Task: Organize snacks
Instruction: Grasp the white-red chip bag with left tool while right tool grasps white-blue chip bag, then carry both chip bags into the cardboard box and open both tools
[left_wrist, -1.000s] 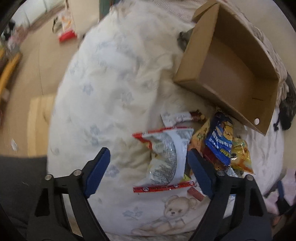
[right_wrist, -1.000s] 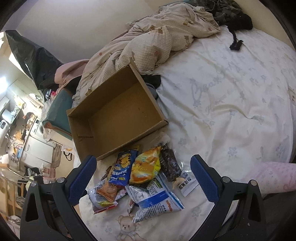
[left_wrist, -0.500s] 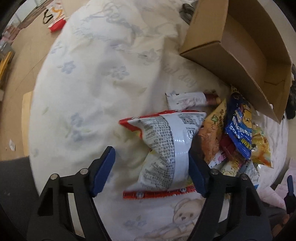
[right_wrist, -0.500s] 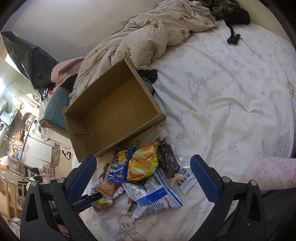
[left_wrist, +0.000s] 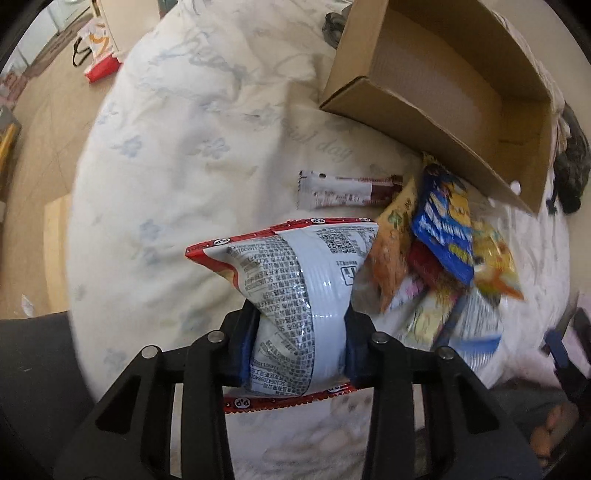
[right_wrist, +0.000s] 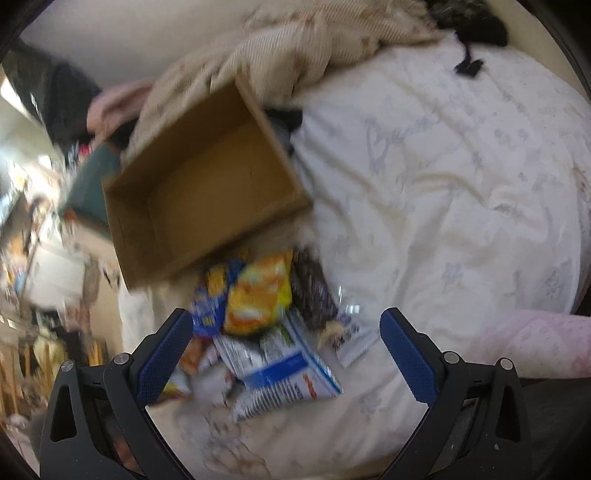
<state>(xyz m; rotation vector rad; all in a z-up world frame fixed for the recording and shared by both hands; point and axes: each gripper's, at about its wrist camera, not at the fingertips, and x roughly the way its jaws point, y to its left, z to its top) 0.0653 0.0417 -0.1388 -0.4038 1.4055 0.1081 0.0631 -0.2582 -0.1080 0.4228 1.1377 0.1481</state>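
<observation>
Left claw (left_wrist: 301, 343), lower centre of its frame: both blue pads pinch the waist of a red-edged white snack bag (left_wrist: 295, 295), clamped tight. Cardboard box (left_wrist: 454, 85), upper right, stands open on the bed (left_wrist: 192, 140). A brown-and-white snack bar (left_wrist: 347, 190) lies between box and bag; a blue snack packet (left_wrist: 443, 229) tops the pile at right. Right claw (right_wrist: 286, 354), lower centre, fingers spread apart, hangs over the snack pile (right_wrist: 266, 332); this view is blurred.
</observation>
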